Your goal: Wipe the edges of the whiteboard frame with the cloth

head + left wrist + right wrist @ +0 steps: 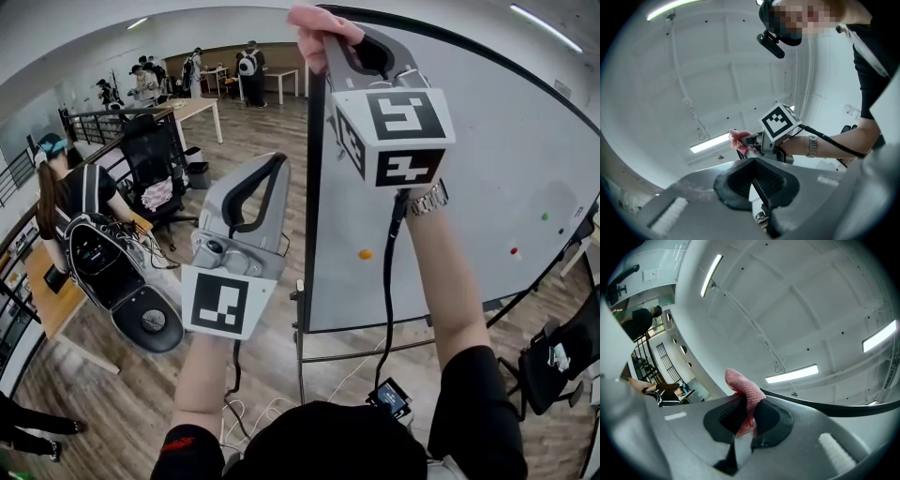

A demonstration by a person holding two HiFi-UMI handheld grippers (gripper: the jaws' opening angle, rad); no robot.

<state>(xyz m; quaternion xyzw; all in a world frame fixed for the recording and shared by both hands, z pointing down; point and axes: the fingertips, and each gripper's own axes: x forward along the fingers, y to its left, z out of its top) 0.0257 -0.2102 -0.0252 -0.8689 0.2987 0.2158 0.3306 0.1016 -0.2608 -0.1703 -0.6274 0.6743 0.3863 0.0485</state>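
**Holding the cloth at the frame's top left corner**

The right tongs [322,36] are raised to 12 o'clock in the head view. They are clamped on the pink cloth [314,19], and a fold of it bulges out past the tips. In the right gripper view the cloth [746,397] is pinched between the dark pads, and the black frame [825,405] runs off toward 3 o'clock just behind it. I cannot tell whether cloth and frame are touching or only very near.

The corner matters for the next stroke. From the cloth, the frame's left rail [312,206] drops toward 6 o'clock, and its top rail [469,45] sweeps off toward 3 to 4 o'clock. A wipe would probably follow one of those two long axes, and the right arm is the one placed for it.

The left tongs [269,171] are at about 8 o'clock from the right ones, beside the left rail but clear of it. Their pads are together with nothing between them. They are nearer the lower part of that rail but carry no cloth.

The whiteboard [487,159] stands upright on a stand over a wooden floor [253,131], with a few small magnets [366,254] on its face. It is in an open office, with a black chair [155,155] at 9 o'clock and people at desks beyond it.
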